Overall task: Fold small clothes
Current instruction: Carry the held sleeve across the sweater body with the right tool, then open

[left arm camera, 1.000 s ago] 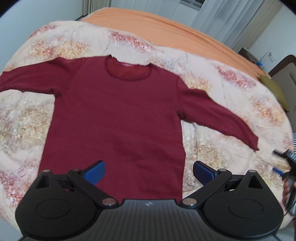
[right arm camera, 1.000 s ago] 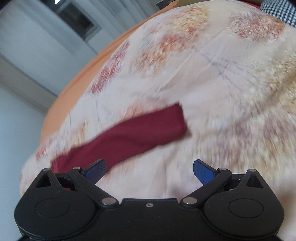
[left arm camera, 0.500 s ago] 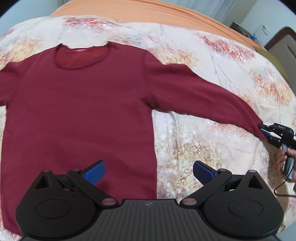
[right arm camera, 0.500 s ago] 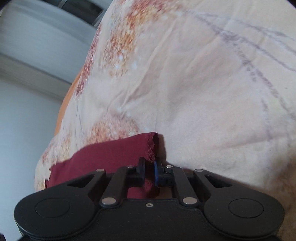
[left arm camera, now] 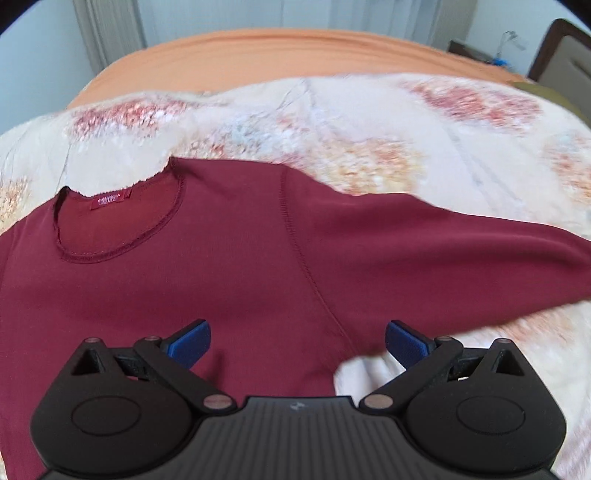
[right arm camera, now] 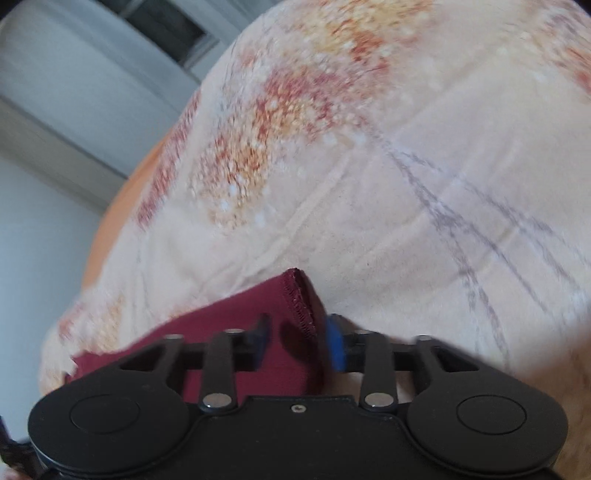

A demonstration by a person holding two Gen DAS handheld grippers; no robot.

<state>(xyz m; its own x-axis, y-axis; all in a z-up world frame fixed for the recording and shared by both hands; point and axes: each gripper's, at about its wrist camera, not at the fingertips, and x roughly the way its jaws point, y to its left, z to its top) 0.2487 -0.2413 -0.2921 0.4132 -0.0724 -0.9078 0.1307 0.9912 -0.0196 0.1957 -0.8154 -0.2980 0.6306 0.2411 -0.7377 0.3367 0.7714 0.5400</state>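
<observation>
A dark red long-sleeved top [left arm camera: 221, 266] lies flat on the floral blanket [left arm camera: 406, 122], neck opening [left arm camera: 114, 225] toward the far side. Its right sleeve [left arm camera: 443, 254] stretches out to the right. My left gripper [left arm camera: 297, 345] is open and empty, just above the chest near the right armpit seam. In the right wrist view the sleeve's cuff [right arm camera: 299, 295] lies between the pads of my right gripper [right arm camera: 299, 343]. Those jaws stand partly apart, with a gap on each side of the cloth.
An orange sheet [left arm camera: 295, 55] covers the bed beyond the blanket. A dark headboard [left arm camera: 561, 51] stands at the far right and curtains [left arm camera: 107, 33] at the back. The blanket [right arm camera: 406, 166] fills the right wrist view, with a wall and window [right arm camera: 166, 29] beyond.
My left gripper moved forward toward the top's right shoulder and armpit. My right gripper, shut on the cuff half a second ago, has opened partway, and the cuff sits loosely between its pads.
</observation>
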